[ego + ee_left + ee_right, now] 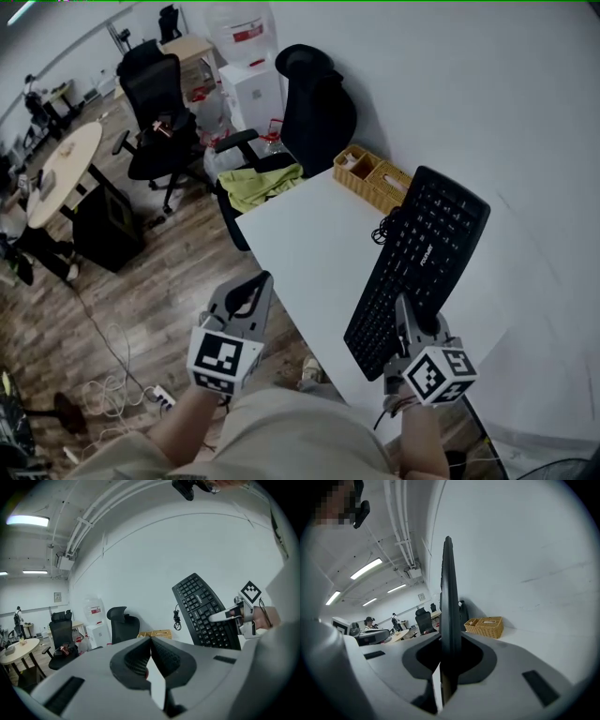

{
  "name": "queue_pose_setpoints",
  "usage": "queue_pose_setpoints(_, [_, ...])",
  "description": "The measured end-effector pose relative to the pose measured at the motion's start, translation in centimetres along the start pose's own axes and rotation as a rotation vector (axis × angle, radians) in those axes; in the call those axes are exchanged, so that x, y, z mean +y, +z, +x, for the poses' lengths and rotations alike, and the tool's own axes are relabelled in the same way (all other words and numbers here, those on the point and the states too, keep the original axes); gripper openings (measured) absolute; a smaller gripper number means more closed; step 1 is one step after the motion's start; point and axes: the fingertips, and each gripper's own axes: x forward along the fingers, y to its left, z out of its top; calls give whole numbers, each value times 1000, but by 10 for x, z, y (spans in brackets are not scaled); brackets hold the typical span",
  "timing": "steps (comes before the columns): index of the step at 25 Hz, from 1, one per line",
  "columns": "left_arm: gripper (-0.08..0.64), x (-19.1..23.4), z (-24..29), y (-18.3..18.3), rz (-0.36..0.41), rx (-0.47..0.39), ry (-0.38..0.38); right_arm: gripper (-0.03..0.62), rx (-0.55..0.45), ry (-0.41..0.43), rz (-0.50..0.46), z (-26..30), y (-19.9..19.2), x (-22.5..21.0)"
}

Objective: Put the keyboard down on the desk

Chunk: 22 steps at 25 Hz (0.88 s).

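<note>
keyboard (pixel 448 606) — near edge clamped between fingers of right gripper (pixel 446 665).

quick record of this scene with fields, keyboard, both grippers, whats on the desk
keyboard: black, held up and tilted, not yet laid flat
desk: white, against the wall
right hand-held gripper: shut on the keyboard's near end
left hand-held gripper: shut, empty, left of the desk
wicker basket: on the desk's far corner
cable: black coil at the keyboard's far end
</note>
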Motion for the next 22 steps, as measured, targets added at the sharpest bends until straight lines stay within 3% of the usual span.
queue_pose_setpoints(6, [23, 4, 30, 2, 0, 24, -31, 84, 40, -8, 107, 28, -7, -16])
queue_pose_setpoints(22, [23, 38, 85, -14, 10, 63, -171, 84, 93, -92, 252, 84, -38, -17])
